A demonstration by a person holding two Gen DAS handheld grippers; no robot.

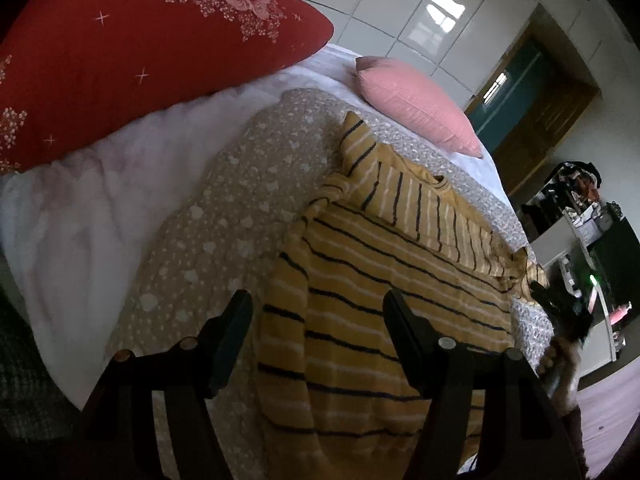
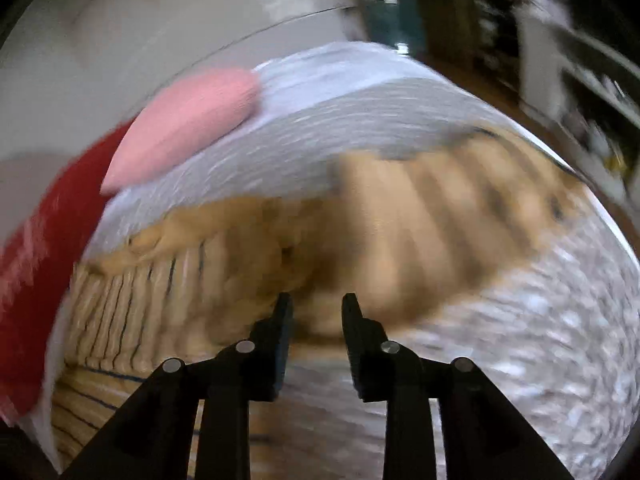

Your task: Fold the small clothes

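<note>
Sprawling across the patterned quilt point(image 1: 224, 216) on the bed, the yellow striped top point(image 1: 360, 300) lies part-folded. Left tongs point(image 1: 318, 314) hover over it, spread wide, gripping nothing. Right tongs point(image 2: 316, 304), blurred, stand apart at its edge. Pink cushion point(image 1: 416, 104) at one o'clock, red pillow point(image 1: 132, 48) at eleven.

Both wrist views look down close over the bed; shared: striped shirt point(image 1: 384, 280) at 12 o'clock, right view blurred.
</note>
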